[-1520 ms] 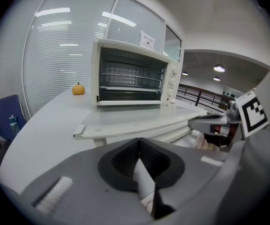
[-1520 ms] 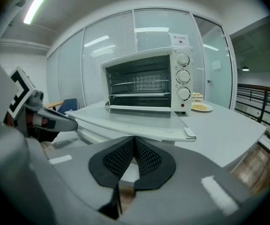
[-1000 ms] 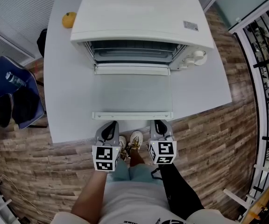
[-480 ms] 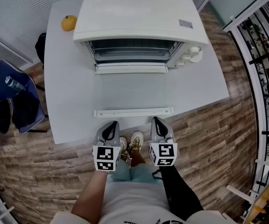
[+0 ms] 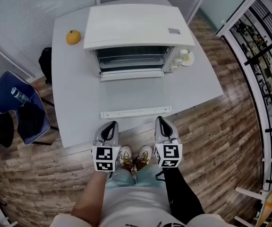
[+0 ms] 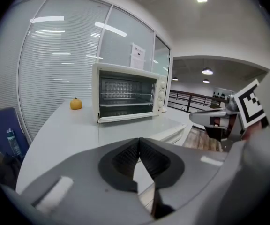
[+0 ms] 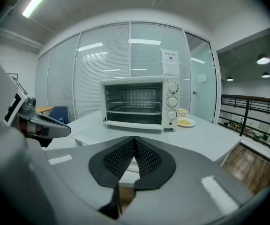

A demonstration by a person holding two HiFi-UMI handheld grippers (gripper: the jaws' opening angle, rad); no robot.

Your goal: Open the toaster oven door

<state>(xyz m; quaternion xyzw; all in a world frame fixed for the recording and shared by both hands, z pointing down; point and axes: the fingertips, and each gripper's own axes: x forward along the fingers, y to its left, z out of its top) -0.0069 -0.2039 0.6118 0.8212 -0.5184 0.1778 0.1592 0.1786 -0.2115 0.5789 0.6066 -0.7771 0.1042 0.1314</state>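
The person has backed away from the bench [image 5: 74,98], leaving the oven door [image 5: 136,96] flat open. Left gripper [image 5: 109,126] and right gripper [image 5: 161,123] sit clenched, empty; the task looks done

head view: up high, staring steeply down at table [image 5: 74,98] and toaster oven [image 5: 136,25]
left gripper view: low at table edge, facing toaster oven
right gripper view: same, further right
shared: toaster oven
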